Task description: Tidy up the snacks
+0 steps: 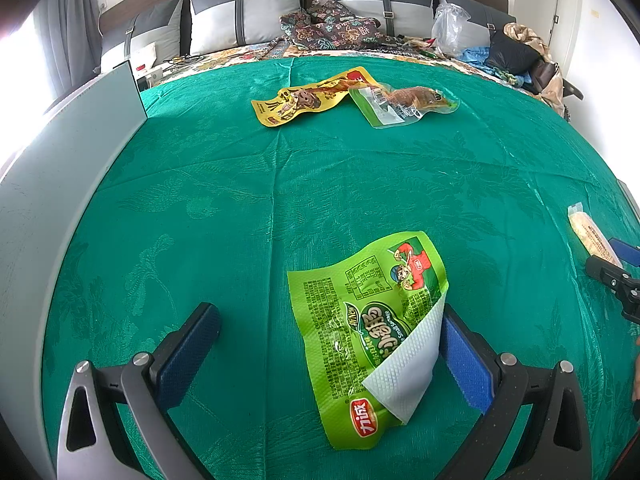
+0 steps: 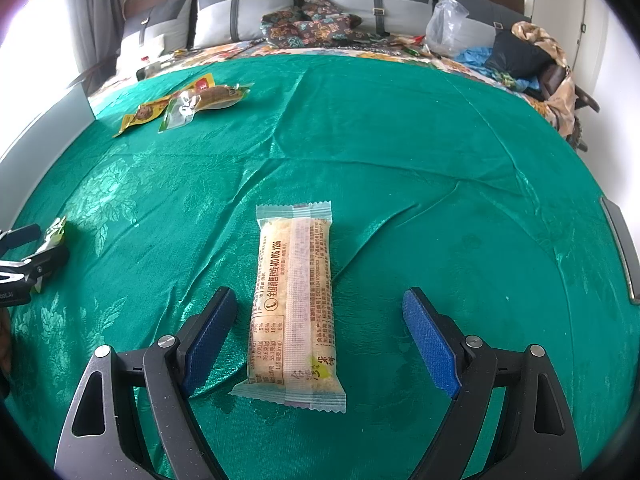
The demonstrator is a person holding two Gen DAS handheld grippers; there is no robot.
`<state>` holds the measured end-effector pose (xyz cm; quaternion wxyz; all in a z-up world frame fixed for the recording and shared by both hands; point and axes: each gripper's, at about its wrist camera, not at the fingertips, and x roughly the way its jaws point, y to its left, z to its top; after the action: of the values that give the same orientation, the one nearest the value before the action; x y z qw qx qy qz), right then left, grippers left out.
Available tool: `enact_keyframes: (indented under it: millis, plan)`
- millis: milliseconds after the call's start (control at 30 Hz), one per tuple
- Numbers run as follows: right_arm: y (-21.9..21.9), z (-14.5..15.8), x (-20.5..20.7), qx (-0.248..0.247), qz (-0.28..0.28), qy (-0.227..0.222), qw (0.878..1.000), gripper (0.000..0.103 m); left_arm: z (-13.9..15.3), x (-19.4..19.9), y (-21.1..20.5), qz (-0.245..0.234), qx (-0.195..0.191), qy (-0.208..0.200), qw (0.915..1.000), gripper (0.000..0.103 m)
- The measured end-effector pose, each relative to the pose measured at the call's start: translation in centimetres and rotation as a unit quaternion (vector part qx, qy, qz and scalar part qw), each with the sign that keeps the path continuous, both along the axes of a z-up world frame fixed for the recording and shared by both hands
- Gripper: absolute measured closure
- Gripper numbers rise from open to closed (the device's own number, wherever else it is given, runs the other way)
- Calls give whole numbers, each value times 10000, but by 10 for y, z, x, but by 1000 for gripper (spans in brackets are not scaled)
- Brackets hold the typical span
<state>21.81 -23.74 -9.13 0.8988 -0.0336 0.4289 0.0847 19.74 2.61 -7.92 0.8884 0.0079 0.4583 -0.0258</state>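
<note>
A green snack packet (image 1: 360, 340) with one corner folded up white lies on the green cloth (image 1: 240, 200). My left gripper (image 1: 328, 312) stands open around it, and the right pad (image 1: 460, 352) sits against the folded corner. In the right wrist view a long clear-wrapped rice bar (image 2: 294, 304) lies lengthwise between the wide-open fingers of my right gripper (image 2: 320, 296), touching neither pad. Far back lie a yellow packet (image 1: 304, 100) and a clear packet with brown food (image 1: 404, 102), overlapping. Each gripper shows at the edge of the other's view: the right gripper (image 1: 616, 276) and the left gripper (image 2: 28, 264).
A grey panel (image 1: 60, 200) stands along the cloth's left side, and a grey edge (image 2: 620, 248) shows at the right. Behind the cloth are grey pillows (image 1: 244, 12), patterned cushions (image 1: 332, 24), a clear plastic bag (image 1: 448, 24) and piled clothes (image 1: 520, 52).
</note>
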Motion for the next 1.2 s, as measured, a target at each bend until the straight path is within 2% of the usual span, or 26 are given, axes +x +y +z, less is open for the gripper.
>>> enact_keyframes:
  millis: [1000, 1100, 1133, 1200]
  plan:
    - [0, 0, 1, 3, -6, 2, 10000, 16, 0, 0, 0, -13, 2, 3, 10000, 0]
    - [1, 0, 2, 27, 32, 33, 10000, 14, 2, 5, 0, -144, 16, 323, 9994, 0]
    - [1, 1, 3, 2, 81, 124, 9999, 15, 3, 7, -1, -152, 25, 476, 9987, 2]
    - [0, 5, 14, -50, 155, 648, 9978, 16, 7, 6, -4, -240, 30, 503, 9984, 22]
